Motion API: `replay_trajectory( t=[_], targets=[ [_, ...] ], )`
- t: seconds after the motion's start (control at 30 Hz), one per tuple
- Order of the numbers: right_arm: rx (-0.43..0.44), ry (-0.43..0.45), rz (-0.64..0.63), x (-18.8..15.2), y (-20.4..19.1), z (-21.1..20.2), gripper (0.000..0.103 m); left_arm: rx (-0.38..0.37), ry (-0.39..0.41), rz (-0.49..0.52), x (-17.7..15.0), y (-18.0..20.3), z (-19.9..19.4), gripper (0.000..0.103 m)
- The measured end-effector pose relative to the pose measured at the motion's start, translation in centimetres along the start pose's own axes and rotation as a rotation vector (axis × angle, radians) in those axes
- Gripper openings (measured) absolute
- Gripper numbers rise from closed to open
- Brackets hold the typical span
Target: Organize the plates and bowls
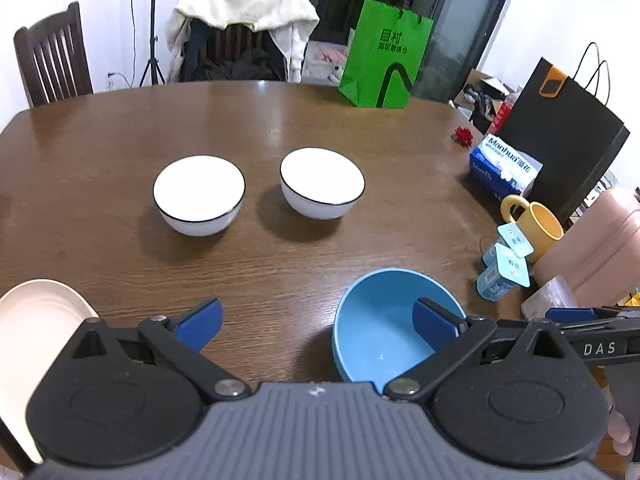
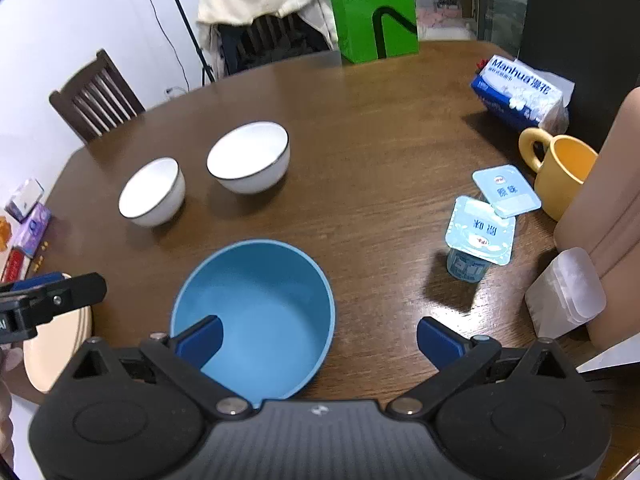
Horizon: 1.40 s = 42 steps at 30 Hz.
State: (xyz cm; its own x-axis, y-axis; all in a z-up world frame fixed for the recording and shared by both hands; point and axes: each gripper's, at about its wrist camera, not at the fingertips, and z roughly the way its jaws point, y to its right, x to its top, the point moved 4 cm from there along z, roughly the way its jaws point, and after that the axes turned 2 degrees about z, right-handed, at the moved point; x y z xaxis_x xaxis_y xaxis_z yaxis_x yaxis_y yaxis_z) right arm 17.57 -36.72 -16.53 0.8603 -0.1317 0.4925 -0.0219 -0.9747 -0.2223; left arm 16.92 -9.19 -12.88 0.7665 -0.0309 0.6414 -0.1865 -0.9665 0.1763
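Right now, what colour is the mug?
Yellow; the mug shows best in the right wrist view.

Table centre (image 1: 260, 264) lies clear up to two white bowls (image 1: 199, 194) (side by side); yogurt cups (image 2: 480, 236) and mug (image 2: 564, 172) crowd the right edge.

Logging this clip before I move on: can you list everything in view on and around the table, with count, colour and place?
white bowls: 2, white with dark rims, side by side mid-table
blue bowl: 1, blue, near edge, upright
plate: 1, cream, near-left edge
yogurt cups: 2, pale blue, right of the blue bowl
mug: 1, yellow, right side
tissue pack: 1, blue and white, far right
green bag: 1, far edge
black bag: 1, right edge
table: 1, brown wood
chairs: 2, dark wood, one draped in cream cloth
left gripper: open, empty
right gripper: open, empty, one finger over the blue bowl
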Motion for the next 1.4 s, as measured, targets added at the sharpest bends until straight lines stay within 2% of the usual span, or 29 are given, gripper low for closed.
replay_trajectory(
  t=[0.4, 0.73, 1.1, 1.4],
  targets=[
    [0.022, 0.047, -0.034, -0.2, -1.9, -2.5, 0.103, 0.082, 0.036, -0.042, -0.3, -2.2, -3.1, 0.103],
    [0.079, 0.066, -0.083, 1.4, -6.3, -3.1, 0.103, 0.137, 0.074, -0.072, 1.5, -6.0, -5.8, 0.103],
    [0.109, 0.062, -0.108, 4.3, -11.4, -1.2, 0.103, 0.167, 0.065, -0.089, 5.0, -10.2, -5.6, 0.103],
    [0.108, 0.062, -0.101, 6.9, -14.3, 0.9, 0.103, 0.188, 0.035, -0.068, 8.1, -13.3, -3.7, 0.103]
  ],
)
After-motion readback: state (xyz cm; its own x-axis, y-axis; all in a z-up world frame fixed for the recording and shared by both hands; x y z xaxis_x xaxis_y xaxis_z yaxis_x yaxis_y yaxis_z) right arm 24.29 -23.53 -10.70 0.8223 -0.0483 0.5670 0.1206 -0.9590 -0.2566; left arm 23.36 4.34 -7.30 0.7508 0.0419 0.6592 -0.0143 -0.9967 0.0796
